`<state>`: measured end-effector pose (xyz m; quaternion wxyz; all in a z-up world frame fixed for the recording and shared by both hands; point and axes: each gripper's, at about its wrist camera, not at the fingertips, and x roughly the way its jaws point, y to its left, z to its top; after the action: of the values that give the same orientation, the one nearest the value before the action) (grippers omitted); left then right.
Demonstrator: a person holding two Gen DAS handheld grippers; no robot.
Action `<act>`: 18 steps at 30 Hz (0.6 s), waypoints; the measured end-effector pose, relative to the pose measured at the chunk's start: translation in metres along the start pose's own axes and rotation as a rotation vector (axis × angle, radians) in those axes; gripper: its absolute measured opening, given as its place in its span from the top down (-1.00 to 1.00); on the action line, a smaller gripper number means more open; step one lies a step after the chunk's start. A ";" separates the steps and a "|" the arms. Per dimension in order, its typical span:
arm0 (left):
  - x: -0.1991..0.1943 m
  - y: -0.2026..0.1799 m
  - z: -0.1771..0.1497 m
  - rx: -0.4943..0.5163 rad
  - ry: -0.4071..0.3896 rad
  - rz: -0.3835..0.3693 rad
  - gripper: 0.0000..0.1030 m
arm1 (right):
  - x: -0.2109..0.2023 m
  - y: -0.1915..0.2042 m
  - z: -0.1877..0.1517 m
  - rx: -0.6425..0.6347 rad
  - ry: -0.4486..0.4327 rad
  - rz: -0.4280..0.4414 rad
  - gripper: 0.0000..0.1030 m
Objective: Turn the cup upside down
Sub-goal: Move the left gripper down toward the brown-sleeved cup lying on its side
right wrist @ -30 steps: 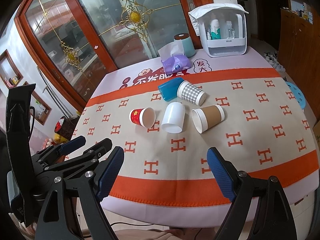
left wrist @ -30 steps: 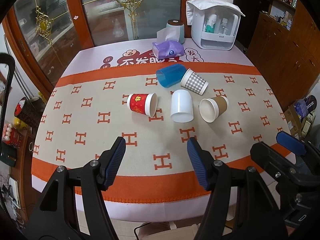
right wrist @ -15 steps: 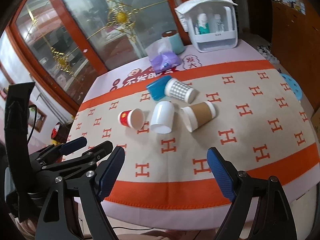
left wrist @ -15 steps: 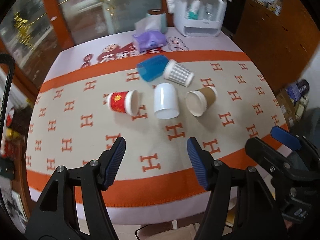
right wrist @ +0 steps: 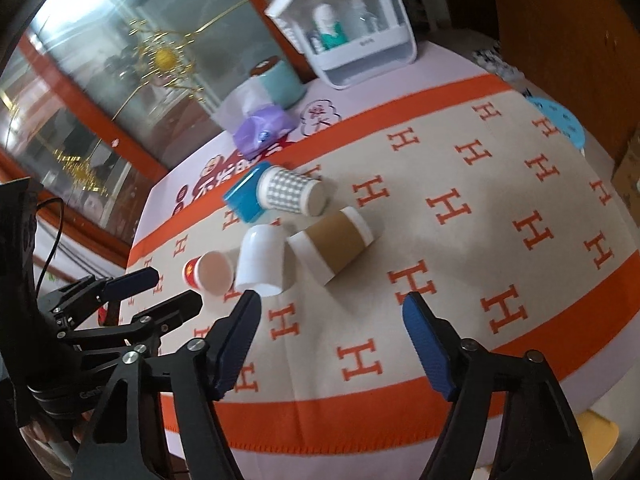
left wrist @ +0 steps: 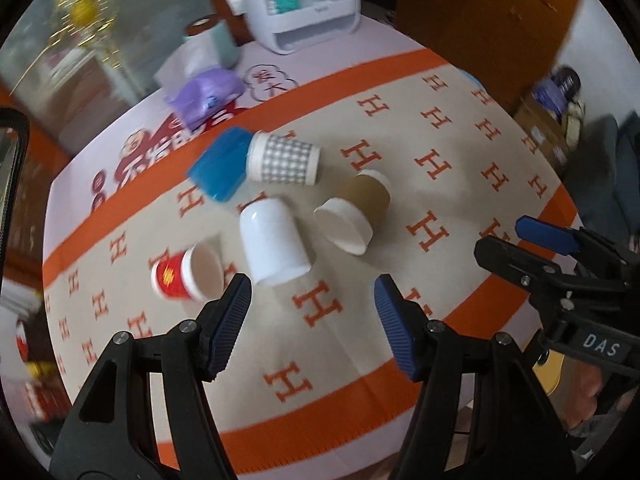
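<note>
Left gripper (left wrist: pixel 310 318): jaws apart, holding nothing.
Right gripper (right wrist: pixel 330 338): jaws apart, holding nothing.
White cup (left wrist: pixel 274 246): on its side.

Woven cloth on the tablecloth (left wrist: pixel 448 216), matt, stitched fringe along its orange edge. White cup (left wrist: pixel 274 246) looks smooth, slightly glossy plastic. Brown cup (right wrist: pixel 334 242) is matt paper, so is the checked cup (left wrist: pixel 286 160). Blue cup (left wrist: pixel 220 166) is translucent plastic. Gripper pads (right wrist: pixel 424 346) are ribbed blue rubber on matt black arms.
</note>
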<state>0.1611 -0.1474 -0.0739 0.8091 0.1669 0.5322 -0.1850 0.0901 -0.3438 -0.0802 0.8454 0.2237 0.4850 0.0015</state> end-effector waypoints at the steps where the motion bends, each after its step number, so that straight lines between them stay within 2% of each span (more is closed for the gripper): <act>1: 0.008 -0.003 0.010 0.025 0.015 -0.010 -0.19 | 0.005 -0.005 0.003 0.011 0.004 0.001 -0.41; 9: 0.082 -0.034 0.061 0.187 0.125 -0.029 -0.19 | 0.053 -0.049 0.020 0.099 0.058 -0.013 -0.39; 18: 0.155 -0.069 0.086 0.362 0.222 0.009 -0.19 | 0.102 -0.097 0.016 0.178 0.158 -0.015 -0.39</act>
<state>0.2539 -0.2667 -0.1890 0.7033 0.3311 0.5755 -0.2543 0.1368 -0.4145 -0.1933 0.7813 0.2934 0.5502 -0.0300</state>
